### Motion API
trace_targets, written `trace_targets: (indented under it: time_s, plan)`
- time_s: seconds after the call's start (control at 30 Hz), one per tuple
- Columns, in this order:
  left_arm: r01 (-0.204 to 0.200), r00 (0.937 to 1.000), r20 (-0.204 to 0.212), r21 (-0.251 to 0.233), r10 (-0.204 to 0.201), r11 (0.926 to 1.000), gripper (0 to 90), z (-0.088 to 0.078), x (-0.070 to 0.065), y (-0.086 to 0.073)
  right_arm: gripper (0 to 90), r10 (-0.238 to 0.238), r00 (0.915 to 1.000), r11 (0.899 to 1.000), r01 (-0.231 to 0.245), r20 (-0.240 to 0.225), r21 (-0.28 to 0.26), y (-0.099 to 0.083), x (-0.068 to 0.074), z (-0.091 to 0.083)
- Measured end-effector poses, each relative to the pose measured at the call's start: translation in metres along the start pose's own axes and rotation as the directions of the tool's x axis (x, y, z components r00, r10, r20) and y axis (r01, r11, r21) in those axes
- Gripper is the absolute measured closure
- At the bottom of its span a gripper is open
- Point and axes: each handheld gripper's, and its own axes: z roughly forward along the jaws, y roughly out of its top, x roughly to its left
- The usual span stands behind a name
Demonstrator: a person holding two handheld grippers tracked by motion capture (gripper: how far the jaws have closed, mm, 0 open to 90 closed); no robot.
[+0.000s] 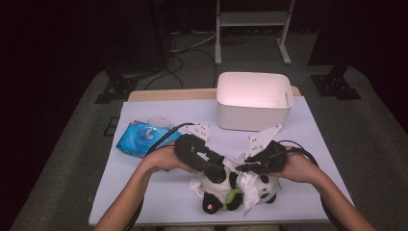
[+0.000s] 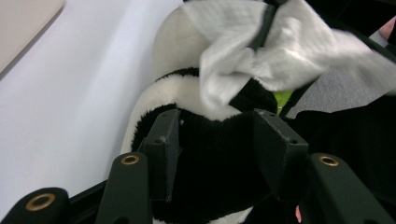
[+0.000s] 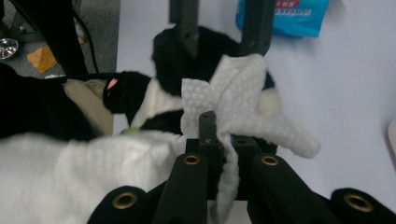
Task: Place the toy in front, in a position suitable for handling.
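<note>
The blue wipes pack is showing red print along its top edge in the right gripper view, too small and cropped to read; nothing else is carrying legible writing.

The plush panda is lying near the table's front edge, on the pale lilac table cover, with bare cover spreading to its left and right. The white bin is standing well apart at the back, and the pack is sitting off to the left — neither is crowding the toy.

The left gripper is straddling a black, furry part of the panda; its jaws are standing partly open, their pads pressing into the fur on both sides. The right gripper is pinching a white wipe — its jaws are all but closed on the thin, dimpled sheet, which is draping, crumpled and soft, across the panda's white and black fur.
</note>
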Motion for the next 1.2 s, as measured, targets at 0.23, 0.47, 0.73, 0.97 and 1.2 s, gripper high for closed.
trace_targets:
  time_s: [0.23, 0.47, 0.73, 0.97, 1.2]
  plan:
    - [-0.022, 0.9998, -0.001, 0.011, 0.022, 0.9997, 52.3, 0.001, -0.008, 0.0, 86.7, -0.008, 0.9999, 1.0, 0.009, -0.011, 0.018, 0.006, -0.002, 0.011]
    - [-0.026, 0.9996, 0.005, 0.01, 0.026, 0.9996, 52.2, 0.001, -0.009, 0.001, 76.1, 0.019, 0.9987, 0.999, -0.021, 0.047, 0.049, -0.004, -0.006, -0.001]
    - [-0.026, 0.9996, 0.006, 0.012, 0.026, 0.9996, 52.0, 0.001, -0.008, 0.001, 56.2, 0.031, 0.995, 0.999, -0.035, 0.095, 0.042, -0.007, -0.012, -0.012]
    - [-0.026, 0.9997, 0.004, 0.012, 0.026, 0.9996, 51.8, 0.001, -0.008, 0.001, 52.3, 0.051, 0.9889, 0.998, -0.056, 0.14, 0.033, -0.013, -0.016, -0.028]
    - [-0.024, 0.9997, 0.005, 0.016, 0.023, 0.9996, 51.5, 0.001, -0.008, 0.003, 82.5, 0.019, 0.9813, 0.998, -0.029, 0.192, 0.051, -0.023, -0.016, -0.034]
